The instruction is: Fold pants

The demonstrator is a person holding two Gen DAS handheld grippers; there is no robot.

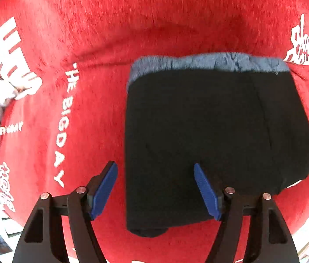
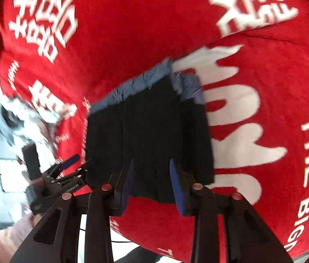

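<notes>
"THE BIG DAY" blanket (image 1: 62, 131) (possibly fleece)

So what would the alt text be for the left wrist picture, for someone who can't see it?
Black pants, folded into a compact block with a blue waistband along the far edge, lie on a red blanket printed with white lettering. The left gripper hangs above their near edge, jaws open and empty.

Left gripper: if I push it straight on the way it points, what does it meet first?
Probably the folded black pants: the open left gripper straddles their left edge, with the red blanket beneath. Depth is unclear.
</notes>
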